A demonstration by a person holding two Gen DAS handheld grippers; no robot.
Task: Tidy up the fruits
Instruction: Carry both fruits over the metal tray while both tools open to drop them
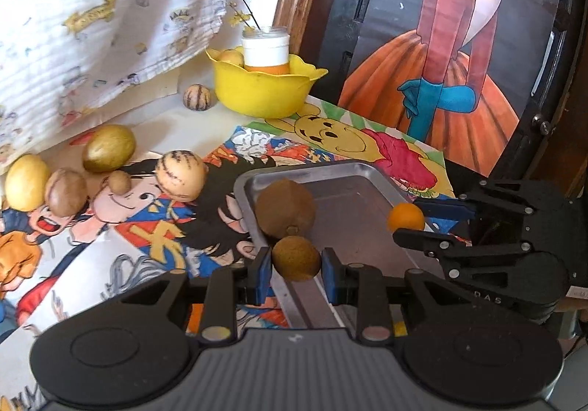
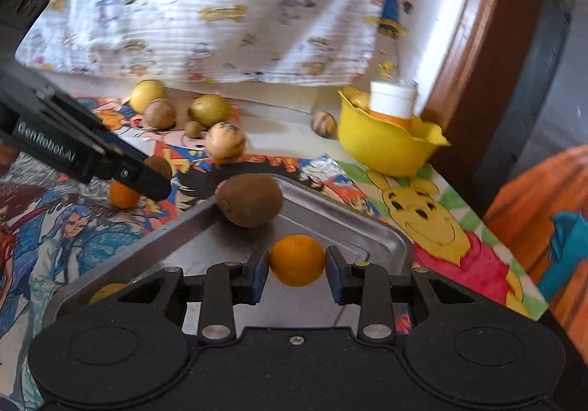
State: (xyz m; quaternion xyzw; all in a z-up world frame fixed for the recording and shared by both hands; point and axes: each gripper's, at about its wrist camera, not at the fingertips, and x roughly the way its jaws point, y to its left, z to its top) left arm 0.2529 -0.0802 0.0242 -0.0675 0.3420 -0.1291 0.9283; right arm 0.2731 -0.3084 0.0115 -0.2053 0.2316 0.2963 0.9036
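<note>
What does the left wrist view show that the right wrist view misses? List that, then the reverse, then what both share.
Left wrist only: the painting's red sleeves and sunflowers.
Right wrist only: a yellowish fruit at the tray's near corner, and a loose orange on the mat.
Both: the metal tray with a large brown fruit, the yellow bowl, the left gripper clamping a small brown fruit, and the right gripper clamping an orange fruit.

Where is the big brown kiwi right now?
The big brown kiwi lies in the metal tray, at its far corner, just beyond the small orange clamped in the right gripper.
</note>
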